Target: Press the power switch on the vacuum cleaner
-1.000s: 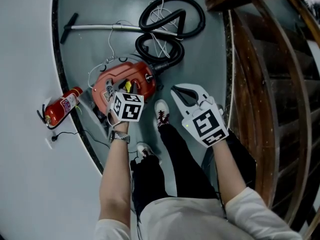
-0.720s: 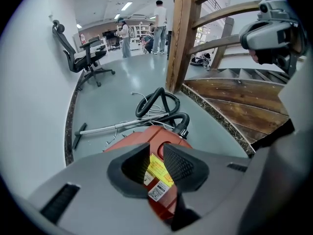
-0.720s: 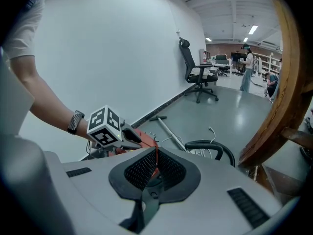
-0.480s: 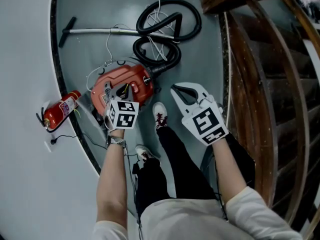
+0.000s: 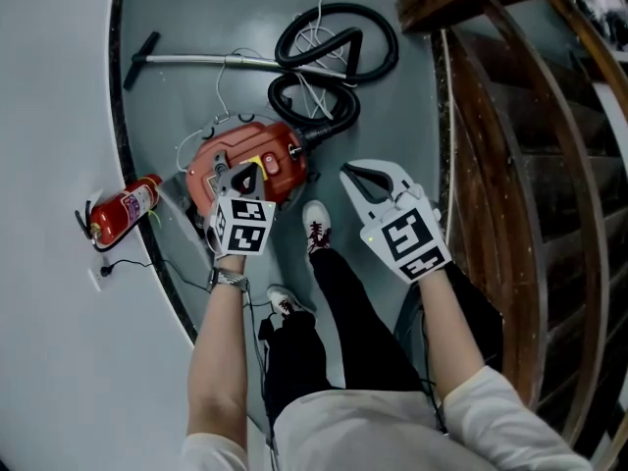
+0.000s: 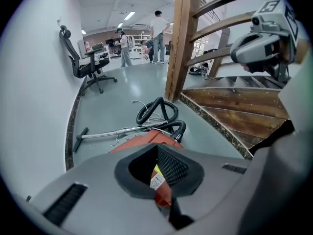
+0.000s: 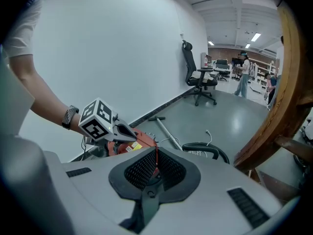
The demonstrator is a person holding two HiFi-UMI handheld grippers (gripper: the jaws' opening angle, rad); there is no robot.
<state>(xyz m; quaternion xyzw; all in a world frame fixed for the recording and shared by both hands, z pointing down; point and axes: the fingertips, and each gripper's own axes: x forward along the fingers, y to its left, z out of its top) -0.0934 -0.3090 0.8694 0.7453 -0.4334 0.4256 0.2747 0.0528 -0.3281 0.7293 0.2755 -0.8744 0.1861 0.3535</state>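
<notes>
The red vacuum cleaner [image 5: 267, 155] lies on the grey floor by the curved wall, with its black hose [image 5: 334, 42] coiled beyond it. My left gripper [image 5: 245, 176] hovers just above the vacuum's near top. Its jaws have just been closing and now stand shut with nothing between them. In the left gripper view the red body [image 6: 146, 138] shows past the shut left gripper [image 6: 157, 150]. My right gripper [image 5: 356, 177] hangs shut and empty to the right, above the floor beside the vacuum. The right gripper view shows the left gripper [image 7: 131, 133] over the red body [image 7: 143, 144].
A red fire extinguisher [image 5: 123, 208] lies by the white wall [image 5: 49, 116]. The metal wand [image 5: 196, 60] and a white cord lie on the floor beyond the vacuum. A wooden staircase [image 5: 520, 165] fills the right. The person's shoes [image 5: 316, 223] stand beside the vacuum. An office chair [image 6: 90, 67] stands far back.
The left gripper's jaws went from wide open over the vacuum's top to shut, and the gripper lifted and drew back a little. The right gripper stayed where it was.
</notes>
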